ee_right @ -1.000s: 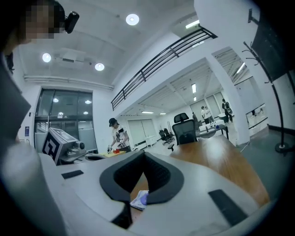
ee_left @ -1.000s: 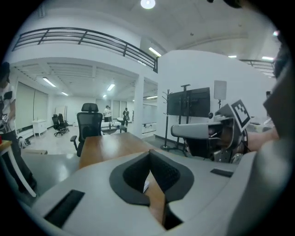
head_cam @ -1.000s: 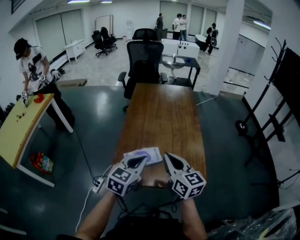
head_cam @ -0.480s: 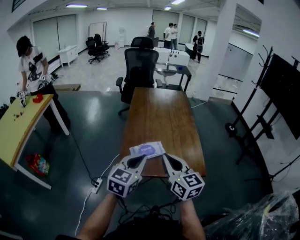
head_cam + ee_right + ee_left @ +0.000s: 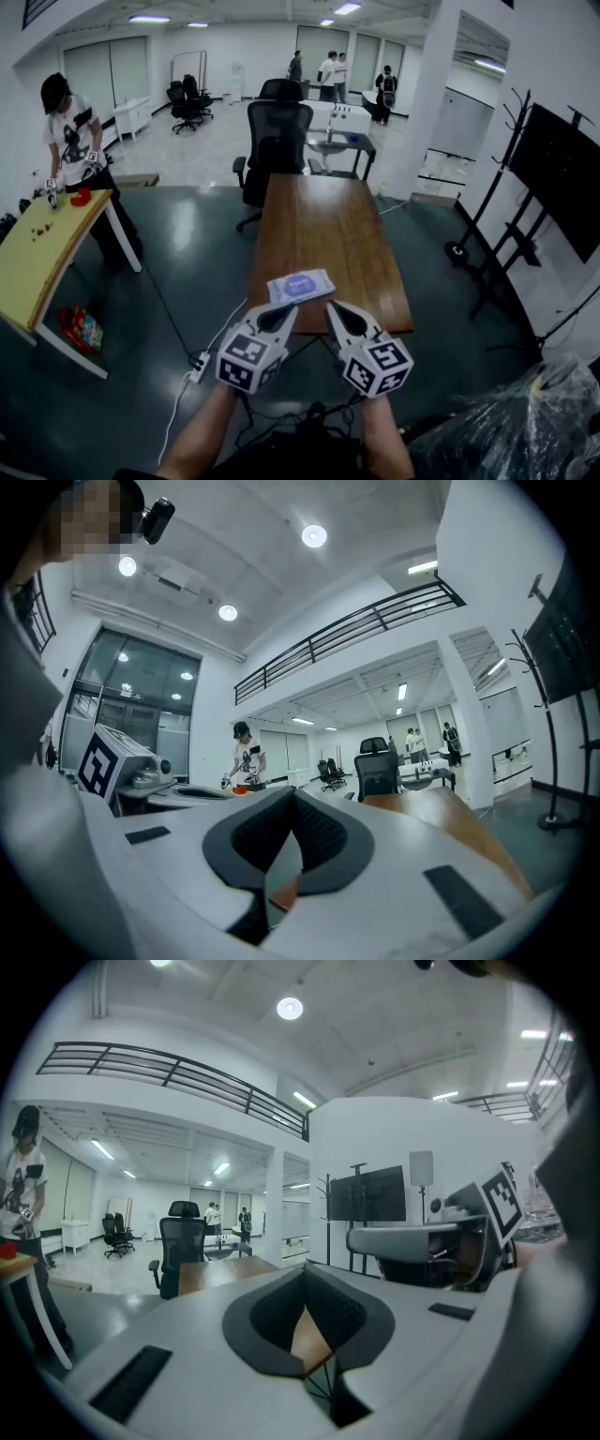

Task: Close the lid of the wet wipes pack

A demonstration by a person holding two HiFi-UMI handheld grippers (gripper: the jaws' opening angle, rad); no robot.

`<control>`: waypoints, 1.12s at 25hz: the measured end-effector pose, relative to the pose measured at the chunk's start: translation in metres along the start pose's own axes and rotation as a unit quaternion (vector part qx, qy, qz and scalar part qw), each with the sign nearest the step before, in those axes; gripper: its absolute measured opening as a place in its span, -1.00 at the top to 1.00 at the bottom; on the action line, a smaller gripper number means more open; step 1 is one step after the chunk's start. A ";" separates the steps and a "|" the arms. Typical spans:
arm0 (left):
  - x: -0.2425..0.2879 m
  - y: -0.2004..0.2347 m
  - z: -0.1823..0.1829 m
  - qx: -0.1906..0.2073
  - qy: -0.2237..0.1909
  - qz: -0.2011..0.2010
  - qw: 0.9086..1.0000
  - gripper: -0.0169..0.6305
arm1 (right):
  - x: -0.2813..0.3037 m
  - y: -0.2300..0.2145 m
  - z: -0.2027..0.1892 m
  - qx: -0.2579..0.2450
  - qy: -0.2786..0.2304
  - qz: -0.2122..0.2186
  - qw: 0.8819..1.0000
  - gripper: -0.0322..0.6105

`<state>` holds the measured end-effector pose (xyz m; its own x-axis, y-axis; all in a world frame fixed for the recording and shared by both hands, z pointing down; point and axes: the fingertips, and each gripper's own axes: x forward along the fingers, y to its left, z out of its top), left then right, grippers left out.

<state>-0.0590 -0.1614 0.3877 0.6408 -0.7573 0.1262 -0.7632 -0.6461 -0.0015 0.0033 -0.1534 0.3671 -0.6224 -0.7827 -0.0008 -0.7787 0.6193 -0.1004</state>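
The wet wipes pack (image 5: 300,285), white with a purple label, lies flat on the wooden table (image 5: 319,225) close to its near edge. Its lid looks flat against the pack. Both grippers hang in front of the table's near end, short of the pack and apart from it. The left gripper (image 5: 281,318) is shut with nothing in it; its jaws meet in the left gripper view (image 5: 305,1283). My right gripper (image 5: 337,315) is also shut and empty, its jaws together (image 5: 292,799). Neither gripper view shows the pack.
A black office chair (image 5: 279,131) stands at the table's far end. To the left, a person (image 5: 75,150) works at a yellow table (image 5: 33,258). A power strip (image 5: 199,366) and cable lie on the floor. A screen stand (image 5: 553,169) and a plastic bag (image 5: 511,431) are at right.
Both grippers drew back from over the pack to in front of the table's edge and rose a little. They stayed shut. The pack stayed on the table.
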 end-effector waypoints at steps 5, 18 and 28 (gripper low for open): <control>-0.016 -0.011 0.007 0.008 -0.006 -0.005 1.000 0.92 | -0.013 0.014 0.008 -0.009 -0.003 -0.006 1.000 0.88; -0.035 -0.013 0.005 0.011 -0.011 -0.003 1.000 0.92 | -0.020 0.035 0.006 -0.013 -0.008 0.001 1.000 0.88; -0.036 -0.010 0.001 0.018 -0.012 -0.004 1.000 0.92 | -0.019 0.036 0.004 -0.013 -0.006 -0.010 1.000 0.88</control>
